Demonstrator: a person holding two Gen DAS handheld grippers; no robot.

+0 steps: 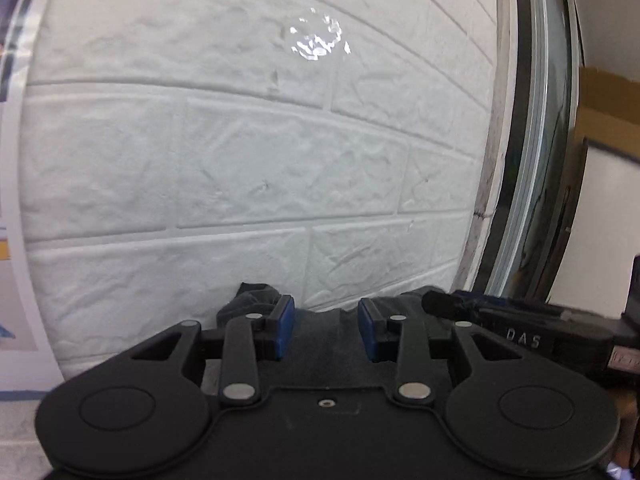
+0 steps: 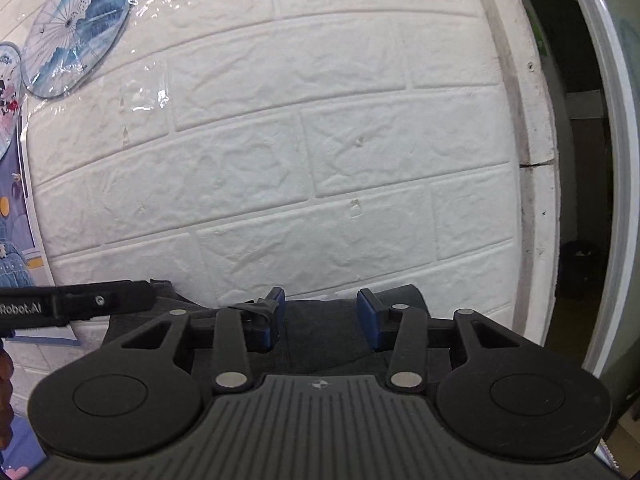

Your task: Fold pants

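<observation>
Dark grey fabric pants (image 1: 328, 332) hang up at a white brick-pattern wall (image 1: 240, 160), mostly hidden under both tools, so their full shape cannot be made out. The left hand-held gripper (image 1: 326, 330), black with blue pads, stands spread with cloth lying between and bunched over its left finger; whether it pinches anything is unclear. The right hand-held gripper (image 2: 320, 320) is likewise parted over the pants. Only the right view shows round blue fan-print stickers (image 2: 76, 28); only the left shows a brown cardboard box (image 1: 608, 108).
</observation>
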